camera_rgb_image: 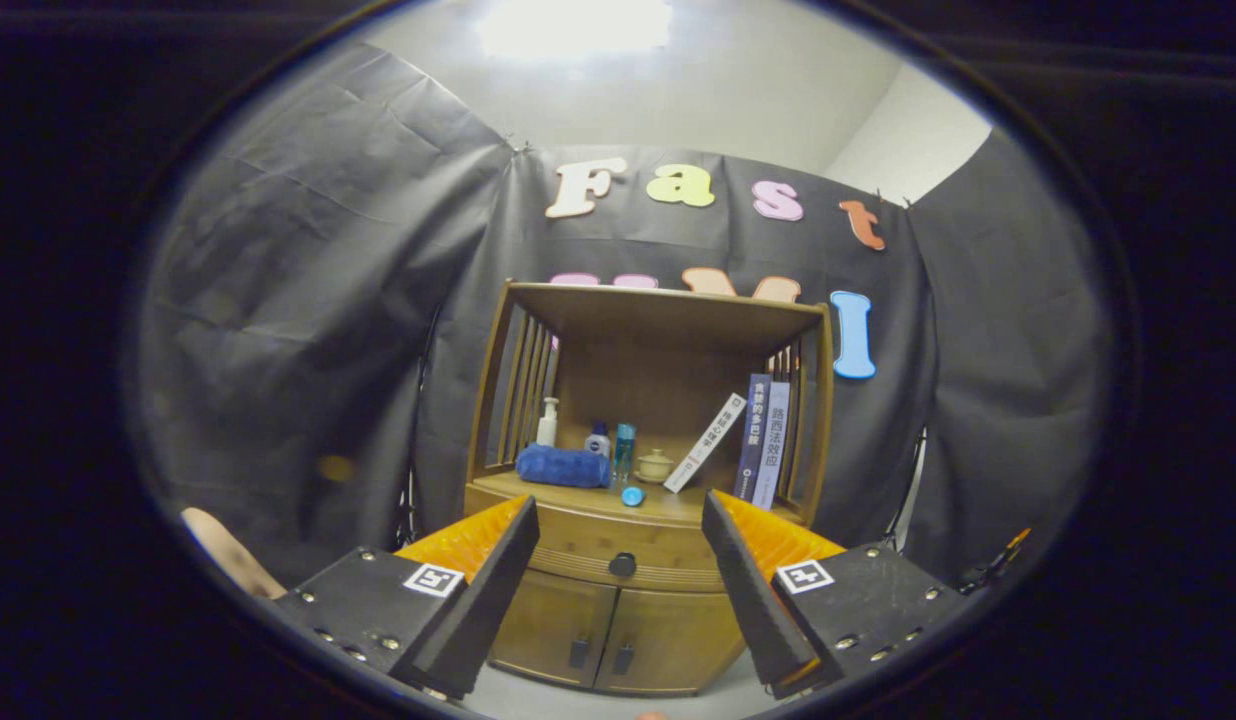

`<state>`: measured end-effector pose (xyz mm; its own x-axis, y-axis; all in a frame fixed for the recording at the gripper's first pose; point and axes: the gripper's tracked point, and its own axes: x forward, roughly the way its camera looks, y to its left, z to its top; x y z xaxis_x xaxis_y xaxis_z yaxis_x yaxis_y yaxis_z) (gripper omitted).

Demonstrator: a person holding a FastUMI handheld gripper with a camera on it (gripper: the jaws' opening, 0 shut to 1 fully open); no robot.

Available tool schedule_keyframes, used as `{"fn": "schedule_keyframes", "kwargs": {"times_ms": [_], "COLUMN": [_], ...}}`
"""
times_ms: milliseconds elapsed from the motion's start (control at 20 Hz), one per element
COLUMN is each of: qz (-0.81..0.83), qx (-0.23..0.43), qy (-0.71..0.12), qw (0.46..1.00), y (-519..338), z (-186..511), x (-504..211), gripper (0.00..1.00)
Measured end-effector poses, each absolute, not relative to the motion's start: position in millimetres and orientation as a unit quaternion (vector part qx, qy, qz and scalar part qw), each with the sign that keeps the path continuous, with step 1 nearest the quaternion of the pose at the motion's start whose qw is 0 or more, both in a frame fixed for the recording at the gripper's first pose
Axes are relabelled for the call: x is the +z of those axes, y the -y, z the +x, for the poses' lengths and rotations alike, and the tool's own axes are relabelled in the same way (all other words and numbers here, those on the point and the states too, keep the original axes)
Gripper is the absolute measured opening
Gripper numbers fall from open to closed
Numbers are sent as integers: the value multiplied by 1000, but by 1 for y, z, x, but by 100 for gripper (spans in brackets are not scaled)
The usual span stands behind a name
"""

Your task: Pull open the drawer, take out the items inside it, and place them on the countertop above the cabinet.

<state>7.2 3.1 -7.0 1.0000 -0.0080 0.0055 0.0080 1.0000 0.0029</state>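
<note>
Closed drawer (618, 548) beyond gripper (618, 515), fingers spread, holding nothing

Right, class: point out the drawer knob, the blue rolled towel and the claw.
Drawer knob (623, 565): gripper view, centre of knob.
Blue rolled towel (563, 466): gripper view, middle of roll.
Claw (618, 600): gripper view, midway between open fingers.

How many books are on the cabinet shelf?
3: one white book leaning left, two upright books against the right slats. Open jaws of the gripper frame the drawer knob.
</note>
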Motion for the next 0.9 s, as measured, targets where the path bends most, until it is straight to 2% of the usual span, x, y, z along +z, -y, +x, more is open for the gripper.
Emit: {"fn": "schedule_keyframes", "kwargs": {"times_ms": [900], "qz": [-3], "qx": [-27], "qy": [-3], "qw": [1000], "y": [12], "z": [27], "x": [-23], "gripper": [98]}}
